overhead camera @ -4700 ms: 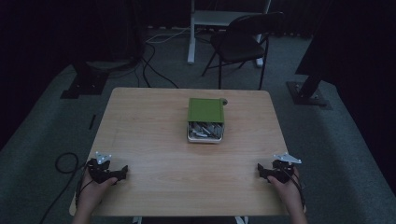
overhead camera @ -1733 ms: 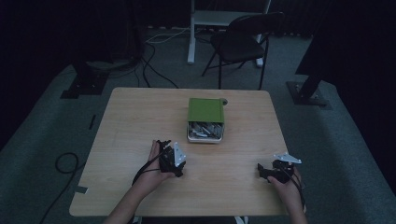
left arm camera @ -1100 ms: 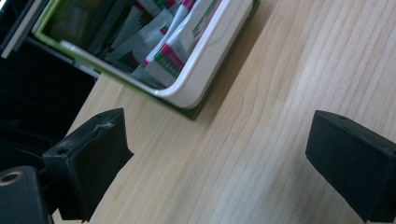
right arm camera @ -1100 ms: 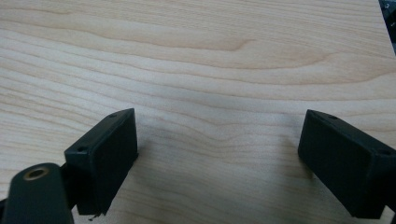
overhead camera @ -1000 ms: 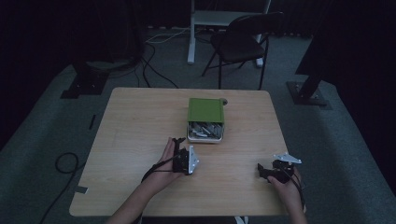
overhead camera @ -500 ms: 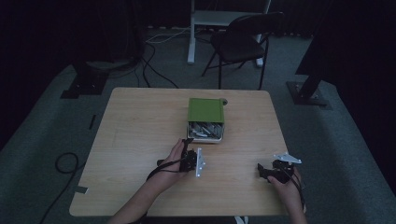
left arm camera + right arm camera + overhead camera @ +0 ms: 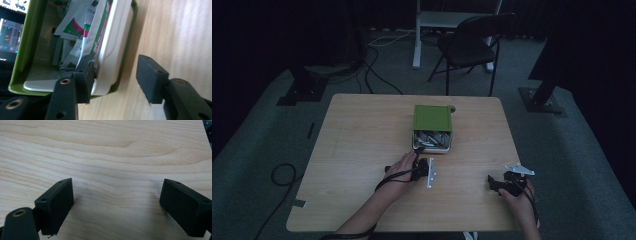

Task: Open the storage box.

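1. The left gripper [image 7: 113, 80] straddles the near wall of a green box [image 7: 25, 47]: one finger [image 7: 83, 77] sits inside, against a white inner tray [image 7: 112, 50], and the other finger [image 7: 151, 77] stands outside over the table [image 7: 180, 37]. A gap shows between the outer finger and the wall, so the fingers are partly spread and pinch nothing yet; they have just been closing, with the box's wall and tray edge between them.

2. The straddle looks like the set-up for a pinch on the wall, likely to drag or steady the box; that is a judgement.

3. In the high view the left gripper [image 7: 424, 169] lies at the box's near open end, and the green box [image 7: 432, 119] stands near the middle of the table [image 7: 357, 145], its far half under a green lid.

4. Inside the box, printed sachets [image 7: 75, 25] lean in a bundle, white with green and pink marks. Their number cannot be told, as they overlap.

5. The right gripper [image 7: 116, 206] rests on bare wood with its fingers spread wide and nothing between them. In the high view the right gripper [image 7: 499, 184] waits at the near right of the table, well apart from the box.

6. The count: one box, one tray, two grippers, one folding chair [image 7: 472, 47] beyond the table.
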A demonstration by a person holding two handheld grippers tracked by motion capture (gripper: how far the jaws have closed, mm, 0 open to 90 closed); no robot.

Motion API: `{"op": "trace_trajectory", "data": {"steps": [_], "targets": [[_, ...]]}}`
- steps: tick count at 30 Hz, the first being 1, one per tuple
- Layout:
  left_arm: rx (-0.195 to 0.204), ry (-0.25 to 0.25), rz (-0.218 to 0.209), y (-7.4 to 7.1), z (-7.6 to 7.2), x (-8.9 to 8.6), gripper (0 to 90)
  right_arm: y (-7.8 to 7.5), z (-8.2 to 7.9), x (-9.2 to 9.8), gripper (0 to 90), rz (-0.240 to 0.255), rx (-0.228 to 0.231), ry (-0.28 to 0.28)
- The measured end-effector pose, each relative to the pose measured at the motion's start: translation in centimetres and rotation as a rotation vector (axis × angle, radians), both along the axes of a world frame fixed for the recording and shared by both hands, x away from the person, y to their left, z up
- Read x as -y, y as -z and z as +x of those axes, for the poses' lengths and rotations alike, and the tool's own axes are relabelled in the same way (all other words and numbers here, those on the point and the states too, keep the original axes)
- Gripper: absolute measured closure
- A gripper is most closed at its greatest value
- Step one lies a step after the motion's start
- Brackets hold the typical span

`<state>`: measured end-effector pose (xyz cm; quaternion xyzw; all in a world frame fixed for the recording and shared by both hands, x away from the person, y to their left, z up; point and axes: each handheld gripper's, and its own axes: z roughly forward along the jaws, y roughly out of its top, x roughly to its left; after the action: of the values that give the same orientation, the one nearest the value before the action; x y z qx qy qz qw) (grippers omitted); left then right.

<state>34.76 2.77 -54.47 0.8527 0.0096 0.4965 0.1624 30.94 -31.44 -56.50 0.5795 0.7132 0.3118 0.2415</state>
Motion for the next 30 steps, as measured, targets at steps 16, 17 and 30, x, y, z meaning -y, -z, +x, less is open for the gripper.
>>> {"op": "trace_trajectory", "data": {"steps": [16,17,30], "targets": [[0.073,-0.058,0.024,0.8,1.2,0.4,66.7,0.0,0.0,0.0,11.5,0.000,0.000,0.000],[0.073,-0.058,0.024,0.8,1.2,0.4,67.0,0.0,0.0,0.0,11.5,0.000,0.000,0.000],[0.078,-0.038,0.067,0.7,1.2,0.5,69.5,0.0,0.0,0.0,11.5,0.000,0.000,0.000]]}}
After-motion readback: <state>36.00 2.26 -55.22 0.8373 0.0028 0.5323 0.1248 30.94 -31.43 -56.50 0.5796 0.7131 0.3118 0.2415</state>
